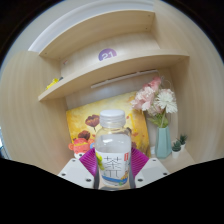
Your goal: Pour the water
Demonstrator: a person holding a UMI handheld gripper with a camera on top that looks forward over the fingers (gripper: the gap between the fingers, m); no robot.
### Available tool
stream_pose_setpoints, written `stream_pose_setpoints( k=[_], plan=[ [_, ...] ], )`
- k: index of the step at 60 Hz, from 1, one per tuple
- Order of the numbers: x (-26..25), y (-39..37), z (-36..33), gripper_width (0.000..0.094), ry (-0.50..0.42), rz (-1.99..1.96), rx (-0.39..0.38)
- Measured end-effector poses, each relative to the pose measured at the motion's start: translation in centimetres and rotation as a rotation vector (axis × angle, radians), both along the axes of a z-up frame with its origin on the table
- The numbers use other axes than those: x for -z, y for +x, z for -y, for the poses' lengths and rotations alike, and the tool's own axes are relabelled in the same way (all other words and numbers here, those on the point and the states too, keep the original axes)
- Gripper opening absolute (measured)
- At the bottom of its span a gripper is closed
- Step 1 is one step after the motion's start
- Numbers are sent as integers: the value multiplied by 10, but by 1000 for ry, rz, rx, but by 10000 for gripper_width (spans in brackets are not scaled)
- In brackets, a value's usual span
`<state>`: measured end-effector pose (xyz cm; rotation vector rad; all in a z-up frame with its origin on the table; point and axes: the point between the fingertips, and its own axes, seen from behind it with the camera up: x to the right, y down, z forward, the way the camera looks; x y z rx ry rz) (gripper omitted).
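Note:
A clear plastic bottle point(113, 148) with a white cap and a white label with green print stands upright between my fingers. Both magenta pads point(89, 160) press against its sides, so my gripper point(113, 165) is shut on the bottle. The bottle's lower part is hidden below the fingers. No cup or other vessel for the water shows in the gripper view.
Behind the bottle stands a yellow picture board point(85, 122). A pale blue vase of pink and white flowers point(160, 112) and a small green plant point(179, 144) are to the right. Wooden wall shelves point(100, 75) hang above, one bearing a purple disc point(107, 54).

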<state>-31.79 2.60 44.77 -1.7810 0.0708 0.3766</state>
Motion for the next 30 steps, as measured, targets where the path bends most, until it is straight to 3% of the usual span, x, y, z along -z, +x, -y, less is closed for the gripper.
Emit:
stream_pose_setpoints(
  k=[14,30],
  plan=[
    [147,73,-9,410,-93,235,48],
    [238,116,-9,410,-184,260,96]
  ],
)
